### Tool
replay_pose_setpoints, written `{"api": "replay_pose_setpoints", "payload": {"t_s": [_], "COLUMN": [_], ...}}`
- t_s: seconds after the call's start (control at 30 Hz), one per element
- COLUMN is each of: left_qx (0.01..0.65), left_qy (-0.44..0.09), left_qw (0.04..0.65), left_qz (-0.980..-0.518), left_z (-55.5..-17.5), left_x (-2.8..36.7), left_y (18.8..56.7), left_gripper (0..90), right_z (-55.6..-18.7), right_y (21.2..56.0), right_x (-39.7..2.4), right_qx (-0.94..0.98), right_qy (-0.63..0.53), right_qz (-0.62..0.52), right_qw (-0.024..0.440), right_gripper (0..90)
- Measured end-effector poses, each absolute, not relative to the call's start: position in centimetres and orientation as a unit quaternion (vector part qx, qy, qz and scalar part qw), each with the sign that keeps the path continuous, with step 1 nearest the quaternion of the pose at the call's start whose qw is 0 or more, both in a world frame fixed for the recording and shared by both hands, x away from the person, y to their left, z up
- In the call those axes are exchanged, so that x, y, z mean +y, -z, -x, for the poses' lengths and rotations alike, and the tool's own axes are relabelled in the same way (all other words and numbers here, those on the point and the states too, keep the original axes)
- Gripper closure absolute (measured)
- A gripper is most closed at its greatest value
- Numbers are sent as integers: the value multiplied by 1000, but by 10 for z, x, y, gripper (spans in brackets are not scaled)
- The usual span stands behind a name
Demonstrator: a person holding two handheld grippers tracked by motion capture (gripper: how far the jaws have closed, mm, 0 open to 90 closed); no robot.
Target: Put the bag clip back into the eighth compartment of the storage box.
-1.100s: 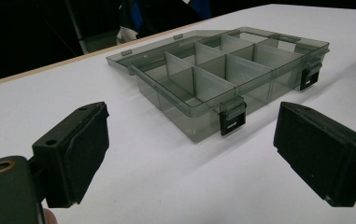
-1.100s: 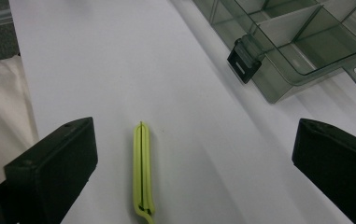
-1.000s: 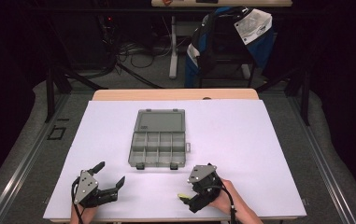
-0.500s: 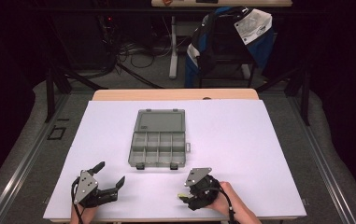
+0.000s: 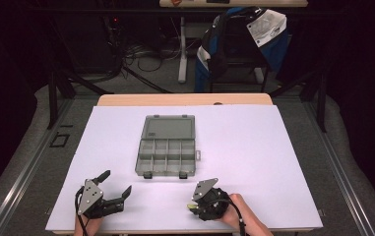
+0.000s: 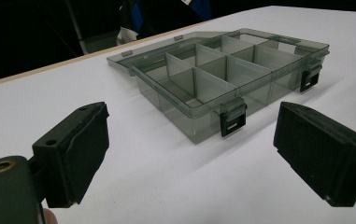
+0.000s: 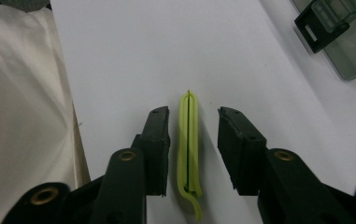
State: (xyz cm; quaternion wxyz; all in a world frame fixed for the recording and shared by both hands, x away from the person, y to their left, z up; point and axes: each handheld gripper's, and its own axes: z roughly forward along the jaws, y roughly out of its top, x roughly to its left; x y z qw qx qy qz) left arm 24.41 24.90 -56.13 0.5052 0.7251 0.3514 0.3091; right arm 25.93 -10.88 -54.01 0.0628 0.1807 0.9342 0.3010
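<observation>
The left gripper [image 5: 114, 184] rested near the table's [image 5: 273, 162] front edge with its jaws spread wide and nothing between them, aimed toward the open grey compartment box [image 5: 168, 146] lying mid-table. To its right, the right gripper [image 7: 193, 140] had just been closing its jaws around a thin yellow-green plastic clip [image 7: 189, 144] lying flat on the white surface; the pads stood narrow on either side, not yet pressing it.
</observation>
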Motion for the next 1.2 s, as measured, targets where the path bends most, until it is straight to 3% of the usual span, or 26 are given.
{"api": "replay_pose_setpoints", "payload": {"t_s": [0.5,1.2], "left_qx": [350,348], "left_qy": [-309,-306], "left_qw": [504,505], "left_qz": [-727,-728], "left_z": [-244,-244], "left_x": [249,249], "left_y": [561,561], "left_gripper": [104,105], "right_z": [-262,-265], "right_y": [544,540], "right_x": [-109,-116], "right_qx": [938,926], "right_qy": [-293,-313], "right_qz": [-179,-205], "right_qw": [46,51], "right_gripper": [795,799]}}
